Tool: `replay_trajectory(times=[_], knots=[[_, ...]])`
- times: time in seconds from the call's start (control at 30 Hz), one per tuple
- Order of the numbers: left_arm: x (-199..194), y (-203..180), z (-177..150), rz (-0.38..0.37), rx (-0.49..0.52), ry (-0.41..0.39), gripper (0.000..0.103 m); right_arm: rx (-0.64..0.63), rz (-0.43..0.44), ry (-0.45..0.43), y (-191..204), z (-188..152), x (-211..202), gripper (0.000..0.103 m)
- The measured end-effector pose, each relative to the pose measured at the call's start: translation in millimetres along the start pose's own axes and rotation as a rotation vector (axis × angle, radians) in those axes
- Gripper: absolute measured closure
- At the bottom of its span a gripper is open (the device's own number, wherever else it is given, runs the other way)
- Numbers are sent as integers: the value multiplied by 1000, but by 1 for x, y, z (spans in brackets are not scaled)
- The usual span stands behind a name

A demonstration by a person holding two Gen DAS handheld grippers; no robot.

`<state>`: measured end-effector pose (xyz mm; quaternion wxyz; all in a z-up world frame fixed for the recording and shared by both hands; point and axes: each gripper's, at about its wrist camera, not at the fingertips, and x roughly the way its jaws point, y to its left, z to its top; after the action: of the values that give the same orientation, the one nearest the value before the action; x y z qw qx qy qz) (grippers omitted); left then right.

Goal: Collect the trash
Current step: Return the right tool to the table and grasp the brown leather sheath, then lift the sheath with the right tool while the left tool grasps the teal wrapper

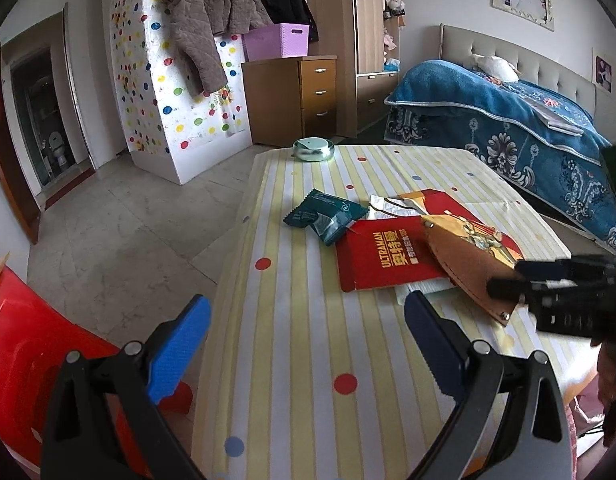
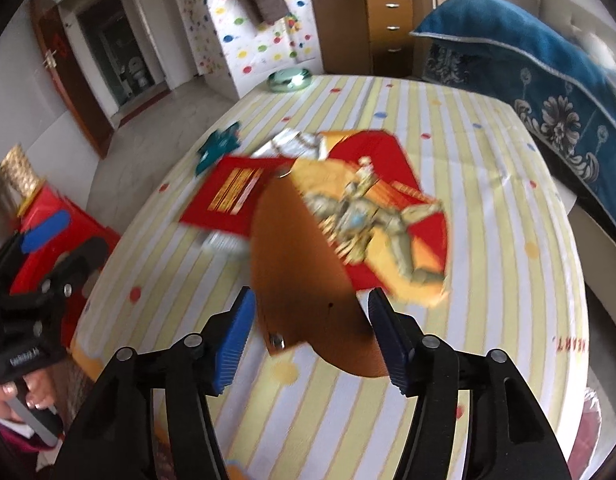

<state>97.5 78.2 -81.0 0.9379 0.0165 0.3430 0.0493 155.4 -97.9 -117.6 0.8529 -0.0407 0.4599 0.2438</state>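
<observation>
Trash lies scattered mid-tabletop [image 1: 292,320] on a cloth of yellow stripes and coloured dots. Farthest left sits a red plastic stool [image 1: 24,344], off the tabletop's edge. The left hand-held gripper [image 1: 308,332] hovers wide open and empty over the near end of the cloth, its blue pads spread well apart. Beyond it, two crumpled teal wrappers [image 1: 327,216] rest against the corner of a red flattened box [image 1: 383,256] printed "ULTRAMAN"; a white wrapper [image 1: 387,206] lies just behind, and white paper [image 1: 417,289] pokes out from under the box's near edge. A brown leather piece [image 2: 296,256], riveted at one corner, overlaps the box and a red-and-yellow printed carton [image 2: 379,216] bearing an armoured figure. The right hand-held gripper [image 2: 309,340] is open, its pads either side of the leather piece's near end; the right wrist view is blurred, so contact cannot be told. At the tabletop's far end stands a round metal ashtray [image 1: 312,149]. A bed [image 1: 527,128] under a blue patterned blanket fills the right.
</observation>
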Motion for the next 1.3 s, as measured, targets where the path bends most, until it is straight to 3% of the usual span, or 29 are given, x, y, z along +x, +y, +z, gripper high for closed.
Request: replay_trajectory(times=[0.33, 0.47, 0.9, 1.2, 1.3], knots=[[-17, 3, -9, 6, 3, -3, 8, -93, -80, 16, 34, -2, 15, 43], [-18, 7, -8, 15, 2, -3, 8, -107, -111, -9, 38, -1, 13, 50], [3, 2, -8, -4, 22, 23, 9, -21, -124, -82, 5, 4, -24, 50], [39, 3, 32, -37, 4, 30, 16, -22, -126, -130, 2, 24, -24, 50], [61, -2, 49, -33, -1, 55, 23, -18, -124, -141, -1, 32, -20, 50]])
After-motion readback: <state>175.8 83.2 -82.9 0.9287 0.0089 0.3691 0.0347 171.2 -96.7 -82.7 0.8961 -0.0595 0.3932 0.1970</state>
